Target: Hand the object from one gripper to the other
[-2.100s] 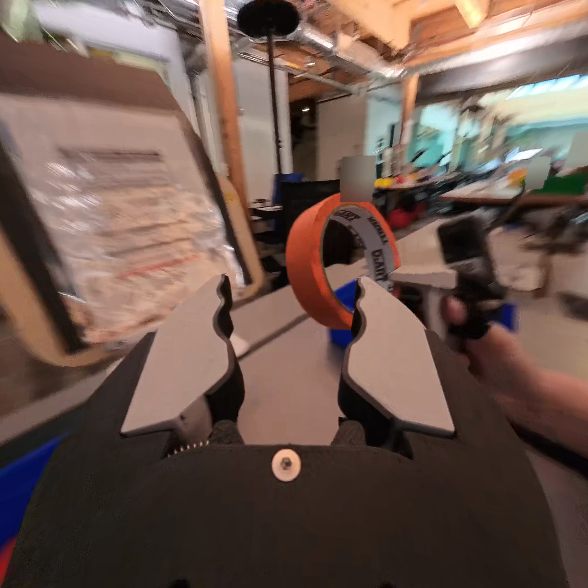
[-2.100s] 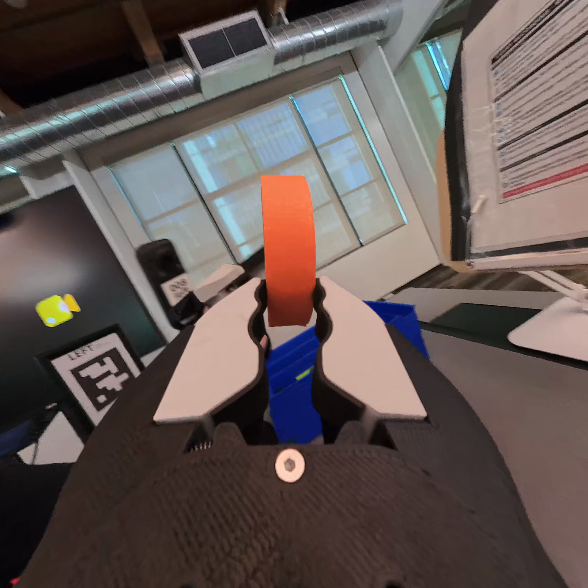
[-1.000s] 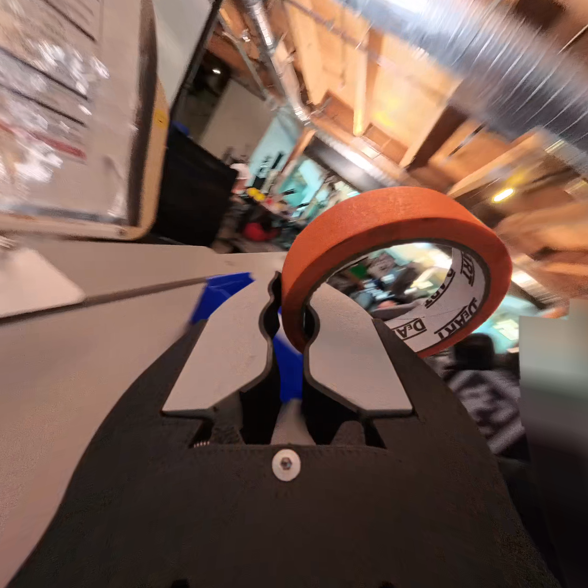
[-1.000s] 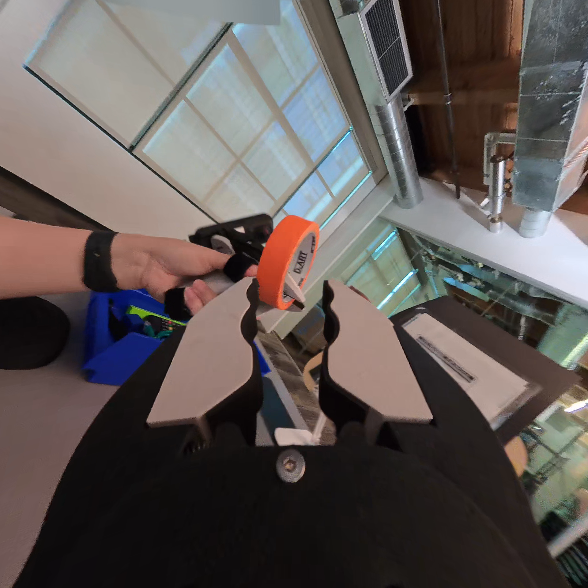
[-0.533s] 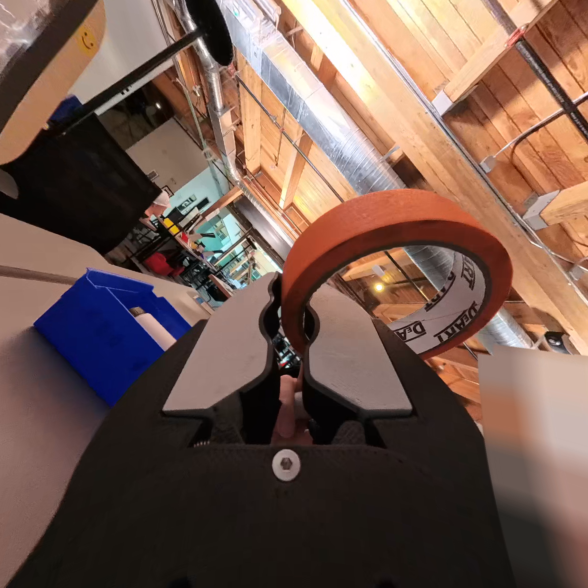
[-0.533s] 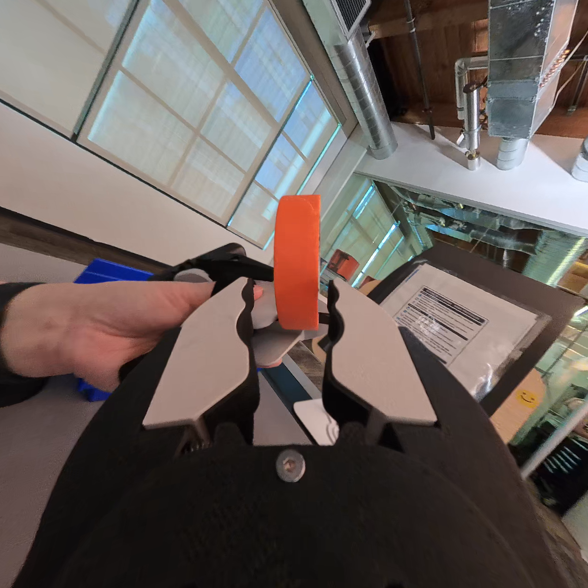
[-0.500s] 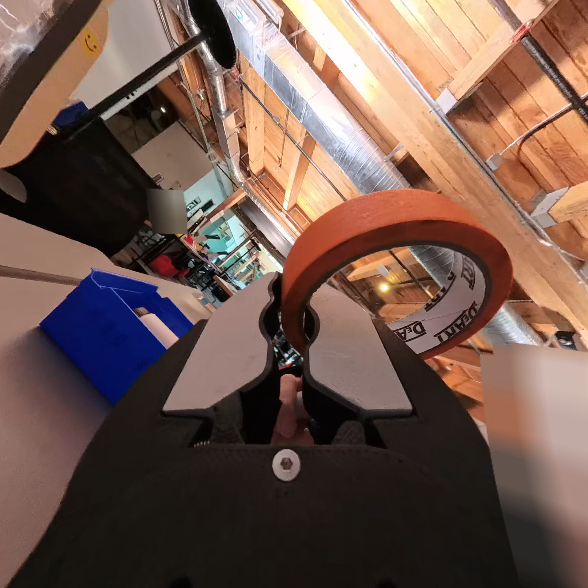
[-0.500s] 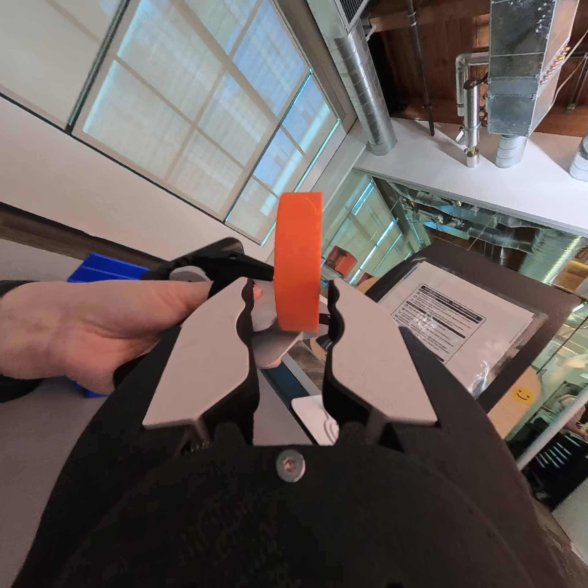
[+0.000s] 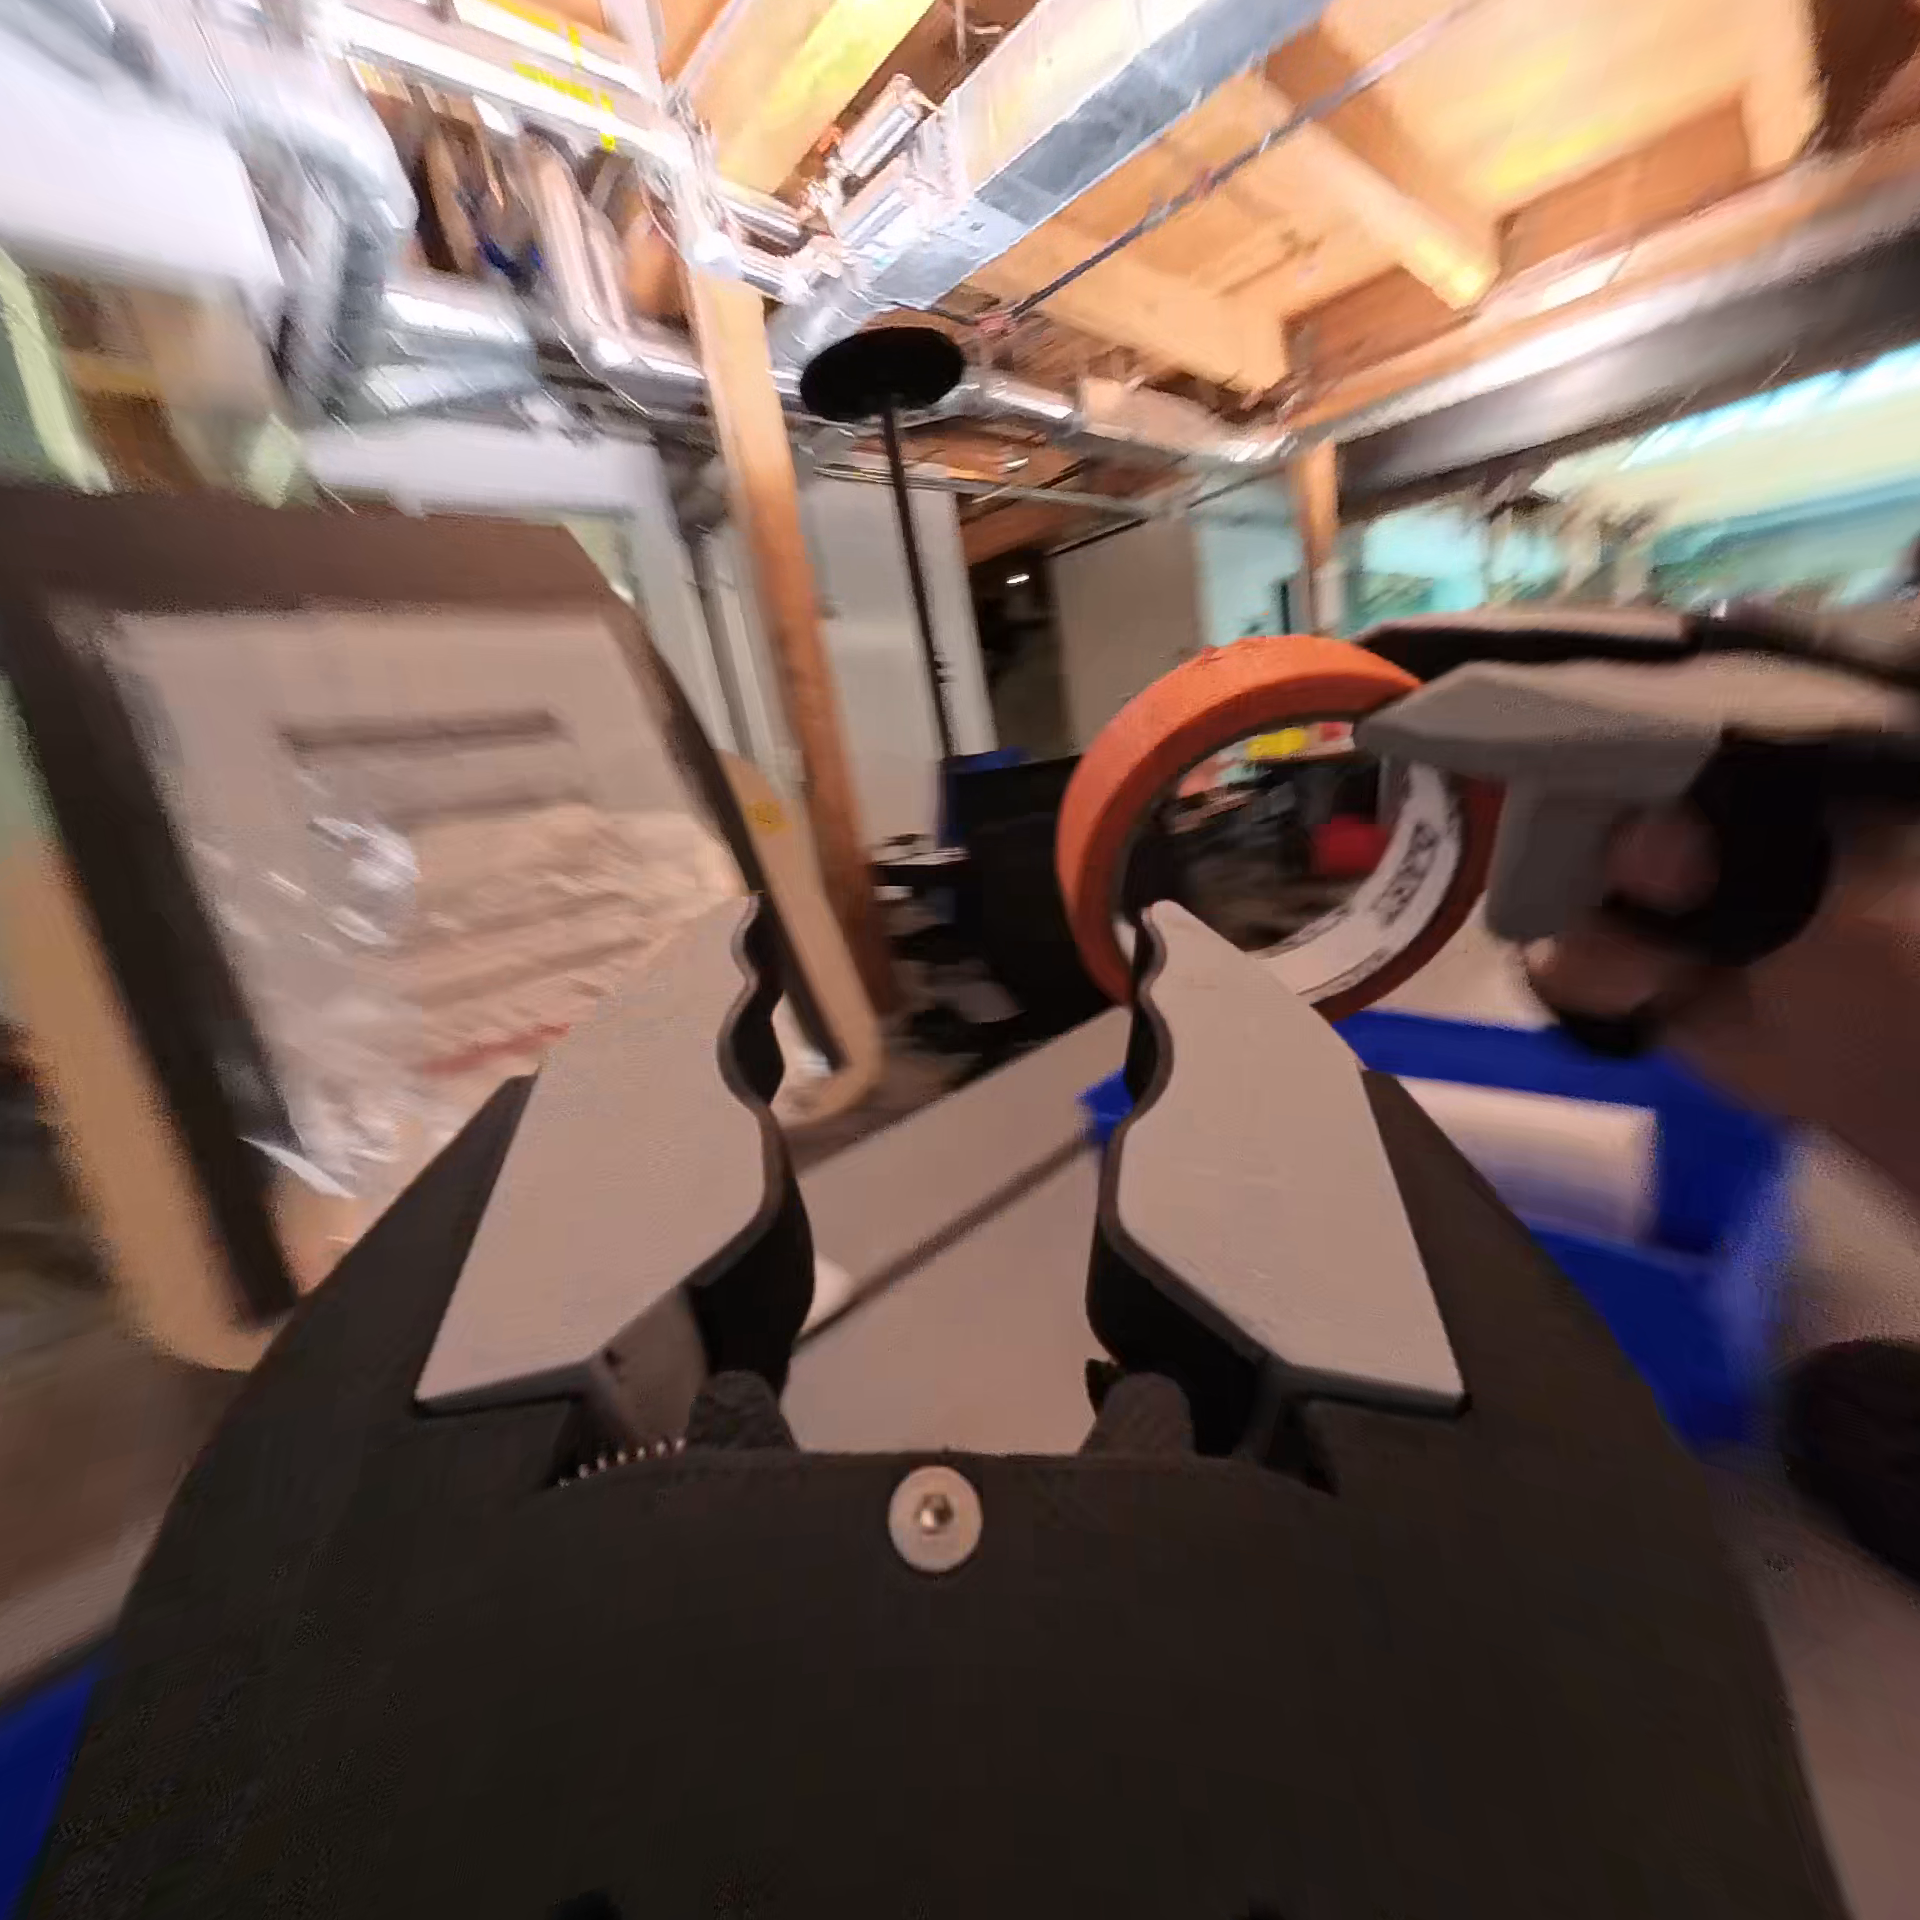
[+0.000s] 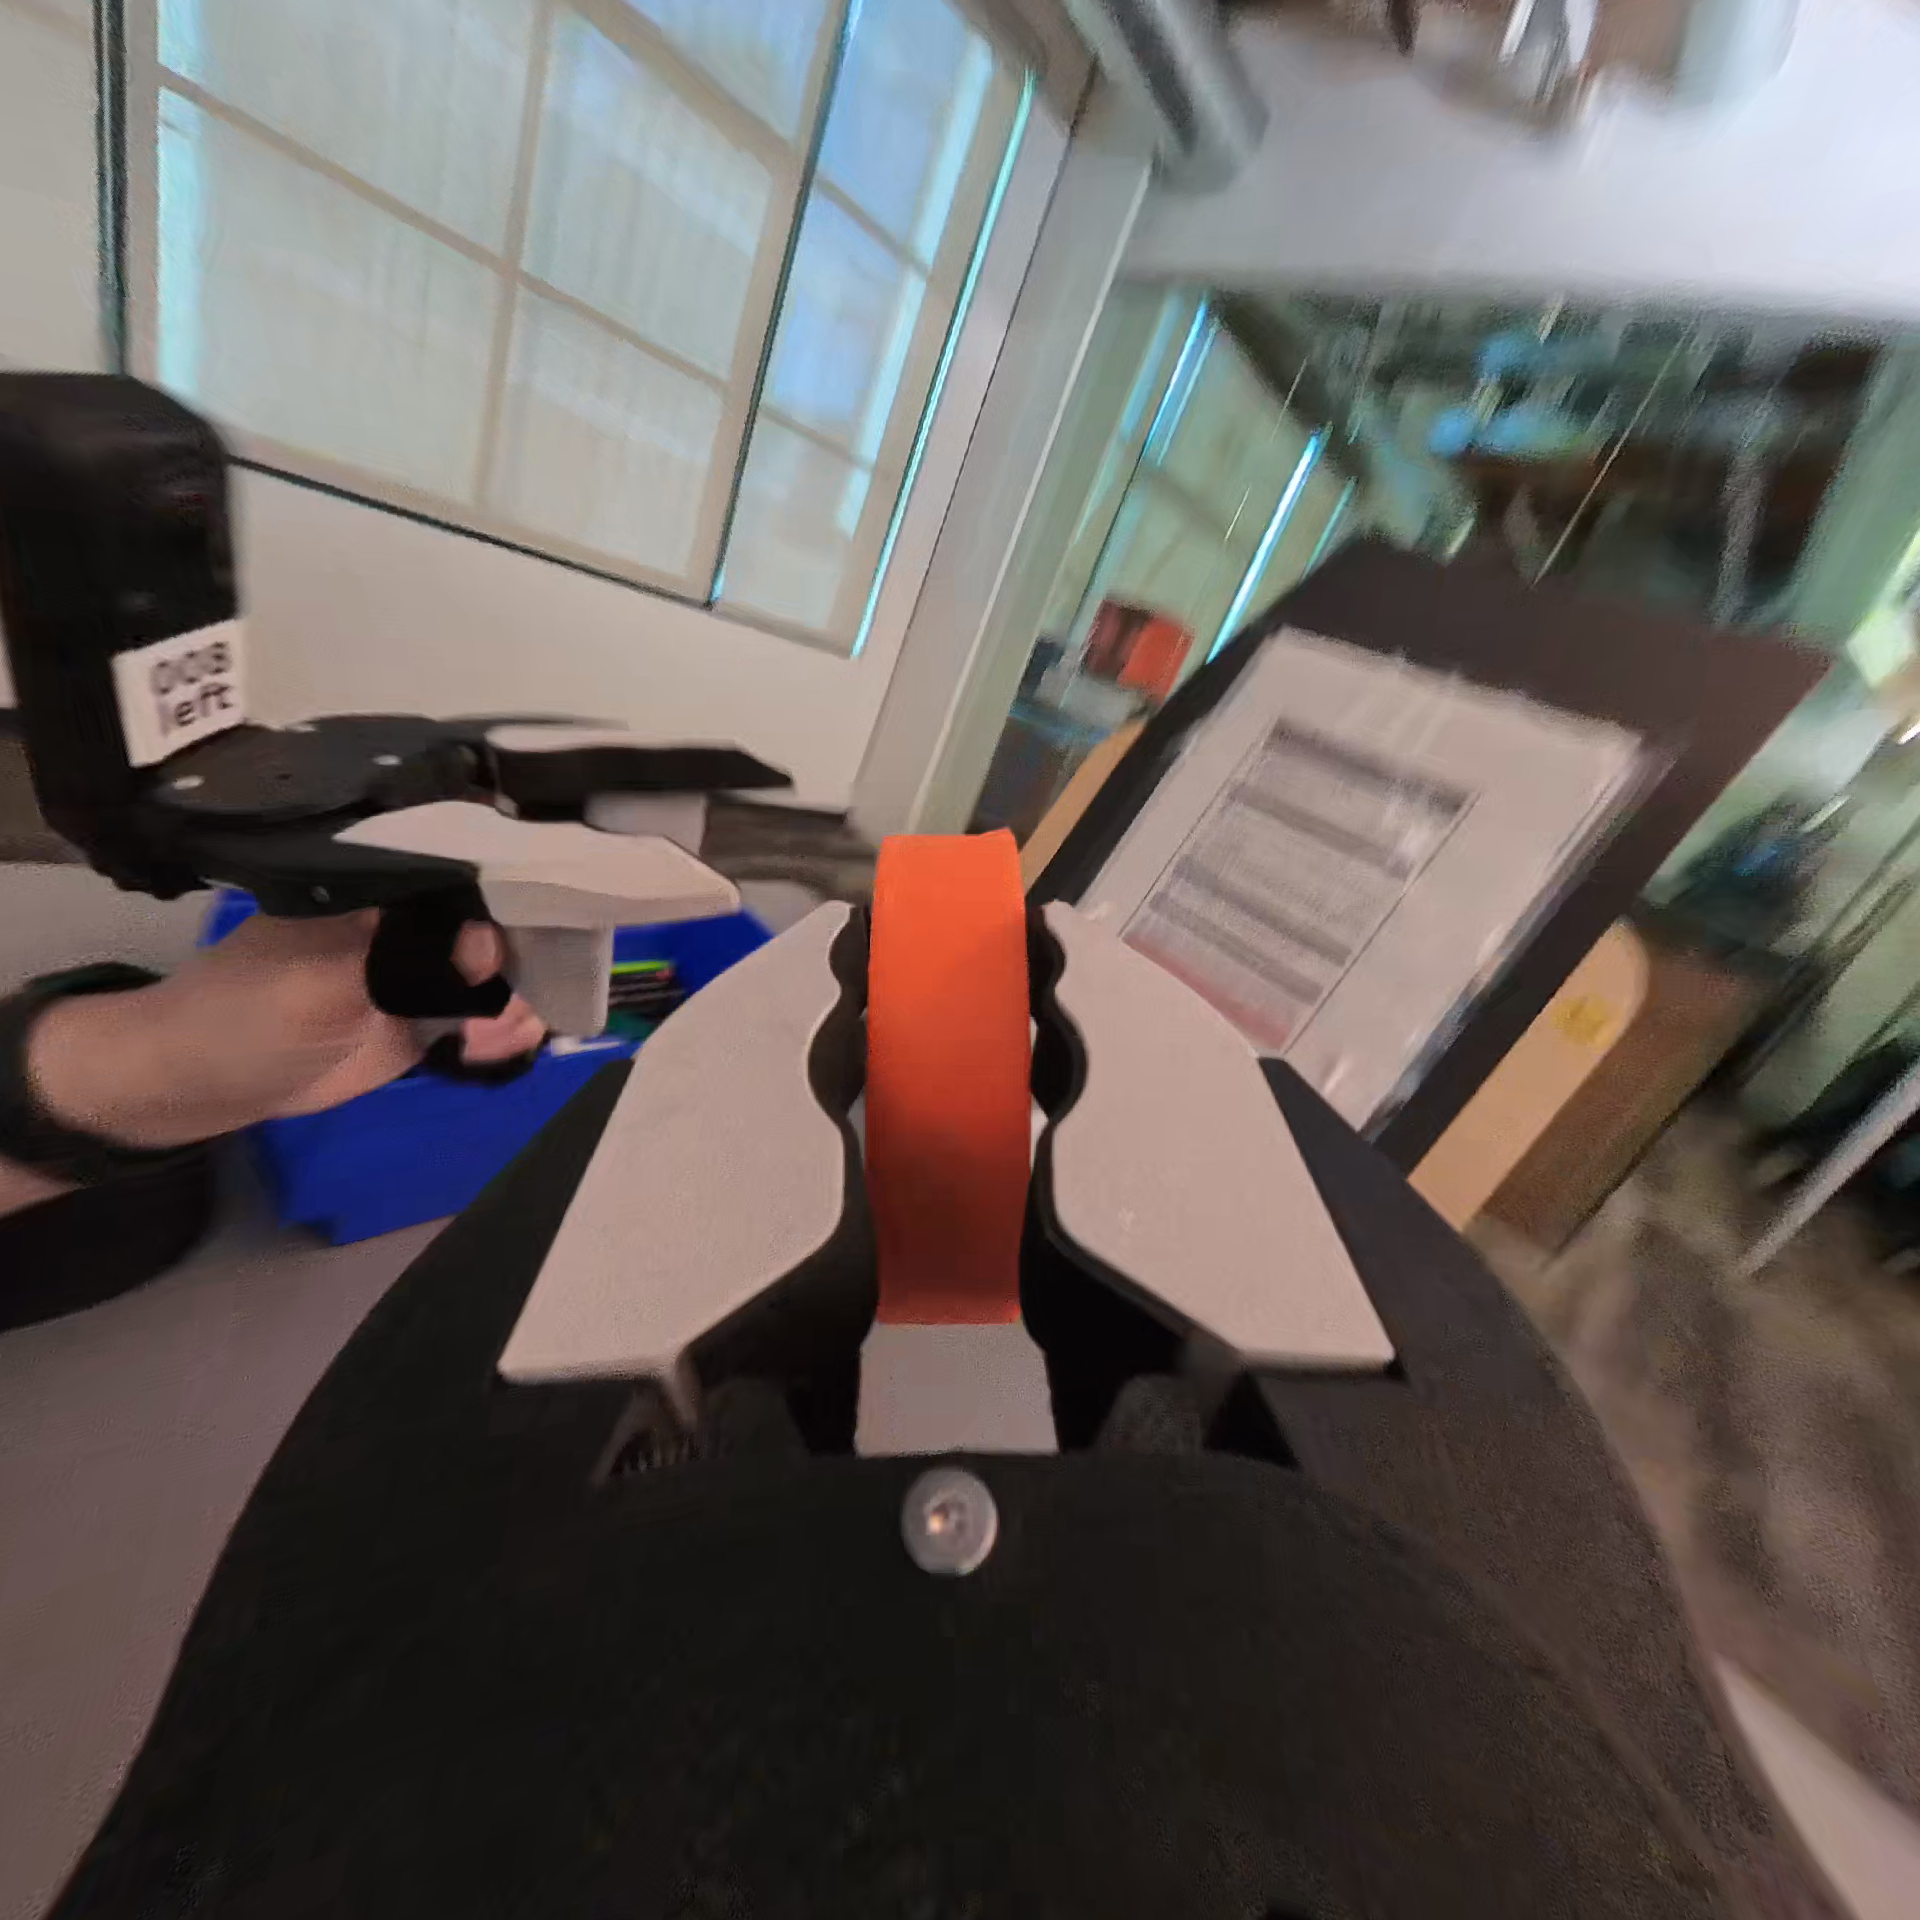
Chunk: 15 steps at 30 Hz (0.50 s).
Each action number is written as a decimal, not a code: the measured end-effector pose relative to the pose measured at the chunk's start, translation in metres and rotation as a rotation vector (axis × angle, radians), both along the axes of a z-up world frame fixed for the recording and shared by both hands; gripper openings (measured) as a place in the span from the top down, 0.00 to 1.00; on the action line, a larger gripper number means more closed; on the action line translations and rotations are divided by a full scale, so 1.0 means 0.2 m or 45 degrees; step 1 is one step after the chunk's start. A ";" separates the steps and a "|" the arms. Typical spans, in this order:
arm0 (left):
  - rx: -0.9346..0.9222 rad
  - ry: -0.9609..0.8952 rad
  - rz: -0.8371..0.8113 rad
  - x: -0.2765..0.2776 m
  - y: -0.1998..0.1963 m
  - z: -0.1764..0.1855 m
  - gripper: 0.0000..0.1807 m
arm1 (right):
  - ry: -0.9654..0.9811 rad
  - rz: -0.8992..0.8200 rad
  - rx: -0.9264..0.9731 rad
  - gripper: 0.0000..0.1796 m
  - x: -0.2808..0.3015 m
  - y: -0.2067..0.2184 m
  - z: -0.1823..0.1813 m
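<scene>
The roll of orange tape [image 10: 948,1101] sits pinched between the fingers of the right gripper [image 10: 945,956], clamped across its width with its outer band facing the camera. Taking the tape as the landmark: the left gripper [image 9: 951,966] is just beside it, its fingers spread with nothing between them. In the left wrist view the tip of one left finger [image 9: 1236,1122] lies in front of the roll's lower rim; whether it touches cannot be told through the blur. Below and behind the tape stands a blue bin [image 9: 1662,1164] on the grey tabletop [image 9: 956,1351], and to the side of it a framed printed sheet [image 10: 1320,894].

My reading is that the hand-over itself looks done, with the tape now carried by the right gripper alone and the left one free. What remains, if anything, is to draw the two grippers clear of each other without knocking the roll, or to bring the spread left fingers back over the rim for another pass. Either way the right grip must stay firm, since it holds only a short arc of the ring.

The tape is a stiff hoop, matte orange crepe outside, with a pale printed cardboard core [image 9: 1423,831] inside. The fingers are flat grey plates with wavy inner edges on a black, rough-textured plastic body, which should bite well on the tape's flat sides.
</scene>
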State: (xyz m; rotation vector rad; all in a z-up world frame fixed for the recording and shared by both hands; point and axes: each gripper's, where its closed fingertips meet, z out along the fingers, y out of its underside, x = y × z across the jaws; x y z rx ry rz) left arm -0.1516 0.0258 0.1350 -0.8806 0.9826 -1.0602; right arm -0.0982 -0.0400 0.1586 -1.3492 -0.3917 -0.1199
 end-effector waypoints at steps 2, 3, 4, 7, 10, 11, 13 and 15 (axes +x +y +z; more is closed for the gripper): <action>0.161 0.037 0.110 -0.03 0.00 0.02 0.70 | 0.233 0.115 -0.212 0.83 0.09 0.02 -0.05; 0.196 0.066 0.110 -0.03 -0.01 0.02 0.71 | 0.356 0.190 -0.299 0.83 0.12 0.02 -0.08; 0.209 0.108 0.075 -0.01 -0.04 0.01 0.72 | 0.469 0.266 -0.375 0.83 0.15 0.03 -0.12; 0.095 0.278 -0.103 0.06 -0.09 -0.09 0.72 | 0.690 0.462 -0.473 0.84 0.19 0.04 -0.18; -0.154 0.467 -0.395 0.13 -0.16 -0.24 0.65 | 0.765 0.658 -0.514 0.84 0.14 0.03 -0.19; -0.227 0.511 -0.507 0.14 -0.20 -0.27 0.65 | 0.766 0.713 -0.529 0.84 0.11 0.02 -0.18; -0.347 0.536 -0.706 0.14 -0.27 -0.30 0.64 | 0.730 0.788 -0.560 0.84 0.05 -0.01 -0.18; -0.406 0.502 -0.905 0.12 -0.36 -0.28 0.66 | 0.673 0.875 -0.579 0.84 -0.01 -0.04 -0.18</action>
